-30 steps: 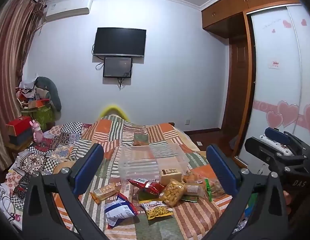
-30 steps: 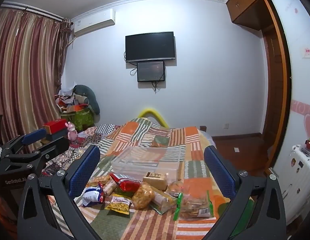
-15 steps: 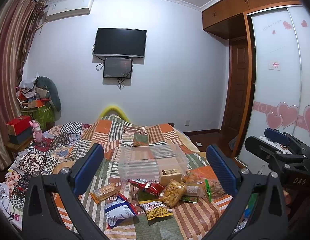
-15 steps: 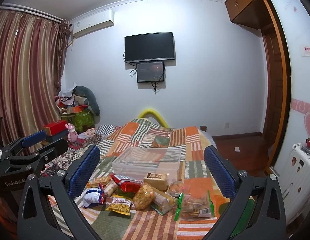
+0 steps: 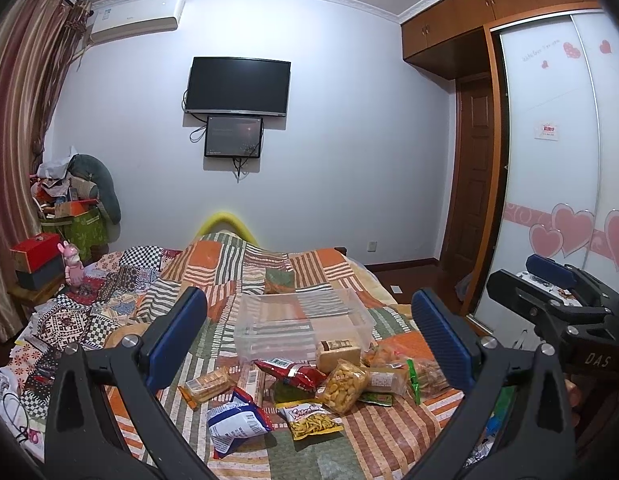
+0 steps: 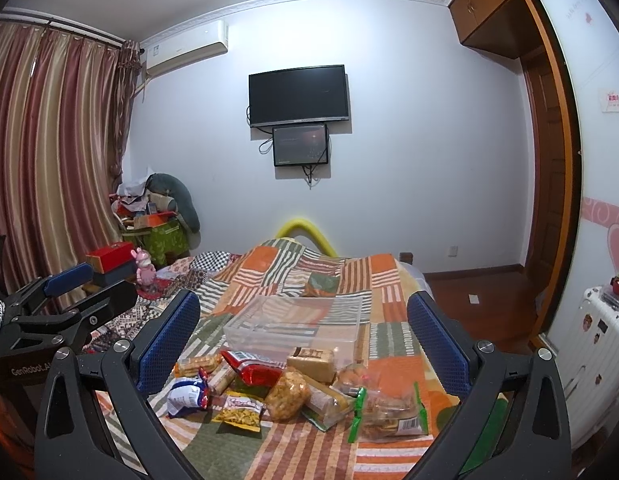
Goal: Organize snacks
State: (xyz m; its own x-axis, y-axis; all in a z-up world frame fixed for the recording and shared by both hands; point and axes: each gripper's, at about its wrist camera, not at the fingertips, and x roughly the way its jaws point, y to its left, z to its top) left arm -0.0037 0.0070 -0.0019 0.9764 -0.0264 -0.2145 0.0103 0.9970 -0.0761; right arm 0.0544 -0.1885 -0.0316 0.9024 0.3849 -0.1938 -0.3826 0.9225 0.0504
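Observation:
A clear plastic bin (image 5: pixel 301 326) (image 6: pixel 293 322) sits empty on the patchwork bedspread (image 5: pixel 245 268). In front of it lies a heap of snack packs: a red bag (image 5: pixel 293 372) (image 6: pixel 251 370), a blue and white bag (image 5: pixel 235 422) (image 6: pixel 185 396), a yellow snack pack (image 5: pixel 311 420) (image 6: pixel 239 410), a bag of orange puffs (image 5: pixel 345 384) (image 6: pixel 287 396) and a green-edged clear bag (image 6: pixel 389 410). My left gripper (image 5: pixel 309 340) hangs open above the near end of the bed, holding nothing. My right gripper (image 6: pixel 303 340) is open too, held beside it on the right.
A cluttered side table with a red box (image 5: pixel 39 250) and a pink toy (image 5: pixel 71 270) stands left of the bed. A wardrobe with heart stickers (image 5: pixel 557 200) and a white suitcase (image 6: pixel 601 340) stand on the right. A television (image 5: pixel 239 86) hangs on the far wall.
Both views have drifted only slightly. The snacks and the bin lie where they were, and both grippers stay open.

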